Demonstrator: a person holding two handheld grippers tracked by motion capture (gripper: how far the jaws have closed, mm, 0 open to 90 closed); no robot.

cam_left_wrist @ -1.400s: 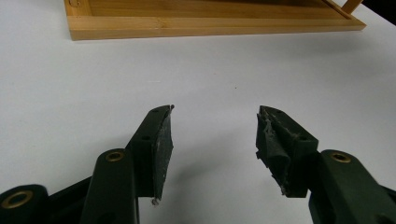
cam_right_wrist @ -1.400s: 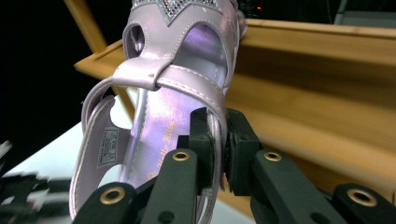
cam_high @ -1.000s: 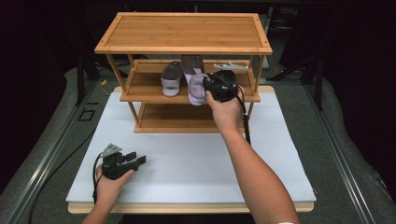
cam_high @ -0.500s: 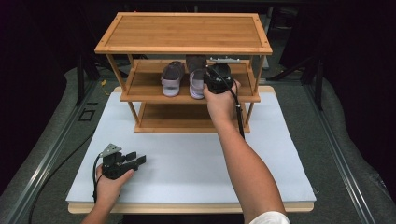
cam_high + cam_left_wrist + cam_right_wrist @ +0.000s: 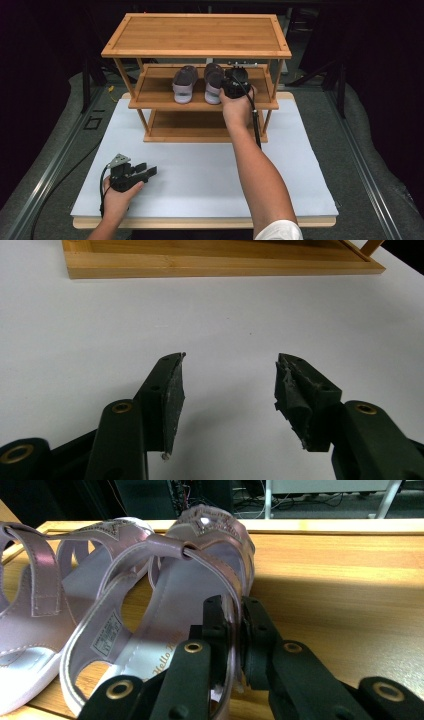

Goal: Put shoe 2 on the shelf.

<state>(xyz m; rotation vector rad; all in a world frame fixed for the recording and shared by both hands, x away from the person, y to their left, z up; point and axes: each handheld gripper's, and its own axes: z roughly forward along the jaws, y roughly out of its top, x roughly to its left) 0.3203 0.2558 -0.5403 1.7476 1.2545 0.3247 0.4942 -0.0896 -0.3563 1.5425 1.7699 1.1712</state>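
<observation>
Our right gripper (image 5: 235, 630) is clamped on the heel strap of the right sandal (image 5: 200, 570), which sits on the middle shelf (image 5: 165, 102) of the wooden rack (image 5: 197, 35), just beside its mate, the left sandal (image 5: 184, 82). Our left gripper (image 5: 227, 390) rests low on the white worktop (image 5: 210, 170), jaws apart with nothing between them, well apart from the rack.

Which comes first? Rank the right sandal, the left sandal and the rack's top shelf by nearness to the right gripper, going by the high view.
1. Right sandal: its heel strap is clamped in the right gripper, on the middle shelf.
2. Left sandal: beside the first, further left on the same shelf.
3. Top shelf: above and behind both sandals.
</observation>
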